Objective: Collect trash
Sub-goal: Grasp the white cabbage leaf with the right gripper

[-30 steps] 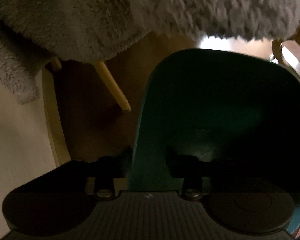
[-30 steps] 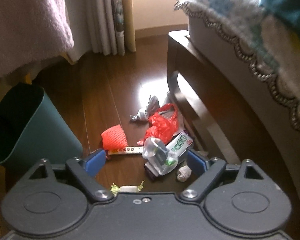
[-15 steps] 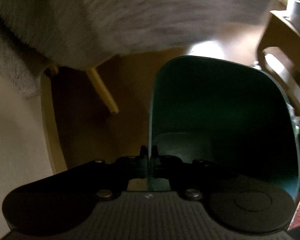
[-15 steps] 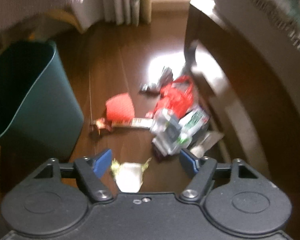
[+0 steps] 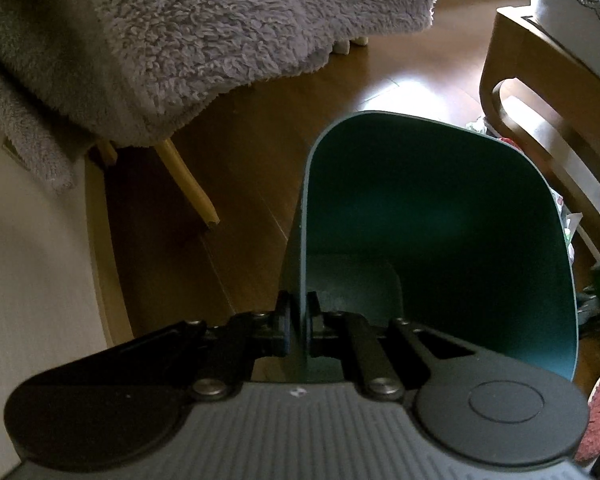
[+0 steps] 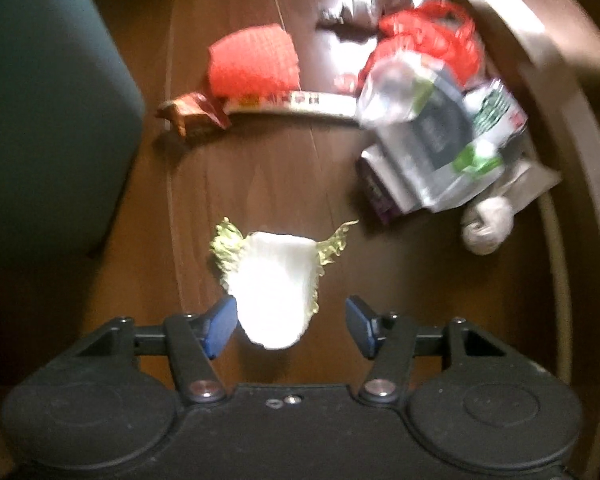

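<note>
Left gripper (image 5: 296, 322) pinches the bin (image 5: 440, 216) wall; right gripper (image 6: 290, 326), half-wide and closing, straddles the cabbage leaf (image 6: 276, 284) beside that bin.

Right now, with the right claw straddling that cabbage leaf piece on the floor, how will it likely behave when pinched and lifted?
The cabbage leaf piece looks thick and white at its rib, so it probably stays fairly stiff between the pads. Its frilly green edges would likely flop. It seems light, and the smooth rib may slip or crack under a hard squeeze.
</note>
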